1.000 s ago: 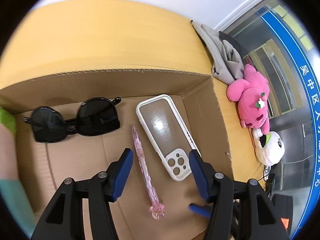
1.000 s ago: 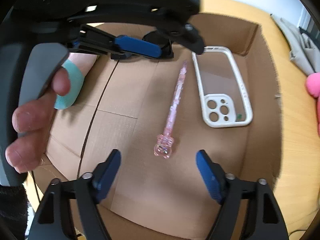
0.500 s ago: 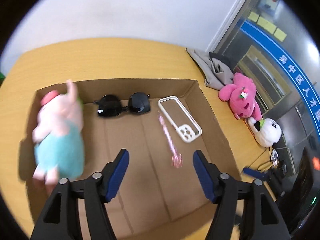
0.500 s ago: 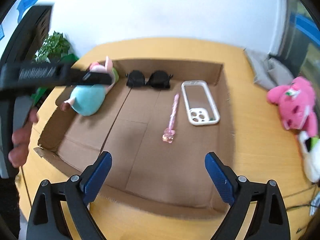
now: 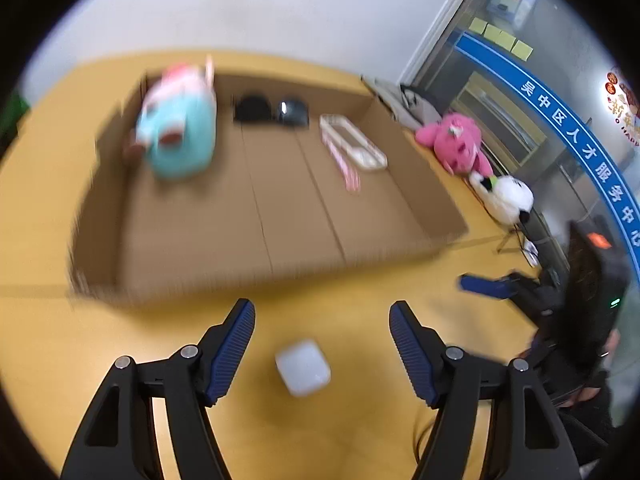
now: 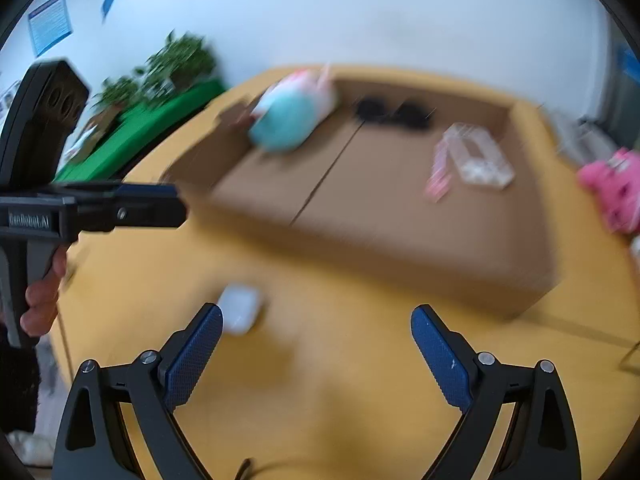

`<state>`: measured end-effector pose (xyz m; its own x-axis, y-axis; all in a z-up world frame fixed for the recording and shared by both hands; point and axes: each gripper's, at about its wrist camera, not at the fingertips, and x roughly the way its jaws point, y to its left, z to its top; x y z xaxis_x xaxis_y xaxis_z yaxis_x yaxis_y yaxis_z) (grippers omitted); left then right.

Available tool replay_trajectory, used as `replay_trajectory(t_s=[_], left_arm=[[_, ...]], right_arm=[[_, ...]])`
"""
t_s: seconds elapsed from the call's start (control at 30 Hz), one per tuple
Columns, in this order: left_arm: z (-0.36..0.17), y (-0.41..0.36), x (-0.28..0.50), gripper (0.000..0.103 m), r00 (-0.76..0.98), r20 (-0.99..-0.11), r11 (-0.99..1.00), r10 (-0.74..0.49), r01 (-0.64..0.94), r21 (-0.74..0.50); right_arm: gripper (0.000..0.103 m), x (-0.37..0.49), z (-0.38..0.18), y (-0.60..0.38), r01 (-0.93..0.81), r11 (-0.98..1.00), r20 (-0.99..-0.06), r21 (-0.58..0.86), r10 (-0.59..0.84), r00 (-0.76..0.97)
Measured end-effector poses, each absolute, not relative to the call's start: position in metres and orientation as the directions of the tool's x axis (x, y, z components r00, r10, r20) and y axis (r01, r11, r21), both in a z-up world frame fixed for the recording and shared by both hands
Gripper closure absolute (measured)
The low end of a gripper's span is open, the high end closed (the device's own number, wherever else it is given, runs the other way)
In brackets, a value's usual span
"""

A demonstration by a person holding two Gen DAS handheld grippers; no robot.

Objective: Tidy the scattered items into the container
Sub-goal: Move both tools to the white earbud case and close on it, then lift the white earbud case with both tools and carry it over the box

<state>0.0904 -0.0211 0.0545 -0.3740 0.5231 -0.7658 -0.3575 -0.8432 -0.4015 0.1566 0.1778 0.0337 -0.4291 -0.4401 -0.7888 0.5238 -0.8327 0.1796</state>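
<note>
A shallow cardboard box (image 5: pixel 100 248) (image 6: pixel 532 240) lies on the yellow table. In it are a teal and pink plush (image 5: pixel 180 132) (image 6: pixel 292 120), black sunglasses (image 5: pixel 272 110) (image 6: pixel 396 114), a white phone case (image 5: pixel 354 142) (image 6: pixel 478 158) and a pink pen (image 5: pixel 344 166) (image 6: pixel 438 170). A small white case (image 5: pixel 303 367) (image 6: pixel 239 308) lies on the table in front of the box. My left gripper (image 5: pixel 322 340) is open, with the white case between its fingers. My right gripper (image 6: pixel 316 352) is open and empty, to the right of the white case.
A pink plush (image 5: pixel 456 146) (image 6: pixel 616 188) and a white plush (image 5: pixel 504 198) lie on the table right of the box, with grey cloth (image 5: pixel 404 100) behind. Green plants (image 6: pixel 160 68) stand beyond the table's left end. The view is motion-blurred.
Both grippers have pulled back out of the box and now hang over the table in front of it. The white case has come into view. Both stay open.
</note>
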Motion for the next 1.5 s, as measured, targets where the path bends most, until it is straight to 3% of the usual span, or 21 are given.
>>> replay_trajectory(t_s=[0.13,0.5,0.8,1.03,1.13,1.23,1.33,1.5], left_arm=[[0.02,-0.033,0.1,0.034,-0.309,-0.764,-0.82,0.567,-0.305,-0.485],[-0.024,-0.032,0.083,0.034,-0.193,-0.731,-0.754,0.655,-0.233,-0.614],[-0.038,-0.032,0.078,0.034,-0.149,-0.701,-0.716,0.697,-0.202,-0.669],[-0.044,-0.034,0.076,0.036,-0.132,-0.671,-0.684,0.729,-0.175,-0.708],[-0.045,-0.031,0.077,0.049,-0.118,-0.68,-0.689,0.723,-0.184,-0.701],[-0.045,-0.034,0.08,0.056,-0.124,-0.694,-0.703,0.71,-0.182,-0.687],[-0.047,-0.038,0.08,0.07,-0.126,-0.7,-0.711,0.703,-0.161,-0.685],[-0.051,-0.042,0.081,0.072,-0.116,-0.68,-0.69,0.724,-0.136,-0.711]], right_arm=[[0.006,0.167,-0.008,0.151,0.555,-0.8,-0.812,0.226,-0.47,-0.345],[0.006,0.159,-0.034,0.11,0.542,-0.815,-0.819,0.205,-0.446,-0.361],[0.015,0.152,-0.039,0.097,0.536,-0.824,-0.821,0.183,-0.428,-0.378],[0.031,0.153,-0.039,0.085,0.555,-0.819,-0.823,0.144,-0.411,-0.392],[0.042,0.155,-0.039,0.08,0.566,-0.816,-0.828,0.114,-0.393,-0.4],[0.052,0.153,-0.039,0.083,0.554,-0.826,-0.831,0.104,-0.379,-0.408],[0.053,0.152,-0.039,0.089,0.548,-0.827,-0.829,0.13,-0.394,-0.397],[0.053,0.155,-0.039,0.091,0.543,-0.829,-0.827,0.132,-0.395,-0.401]])
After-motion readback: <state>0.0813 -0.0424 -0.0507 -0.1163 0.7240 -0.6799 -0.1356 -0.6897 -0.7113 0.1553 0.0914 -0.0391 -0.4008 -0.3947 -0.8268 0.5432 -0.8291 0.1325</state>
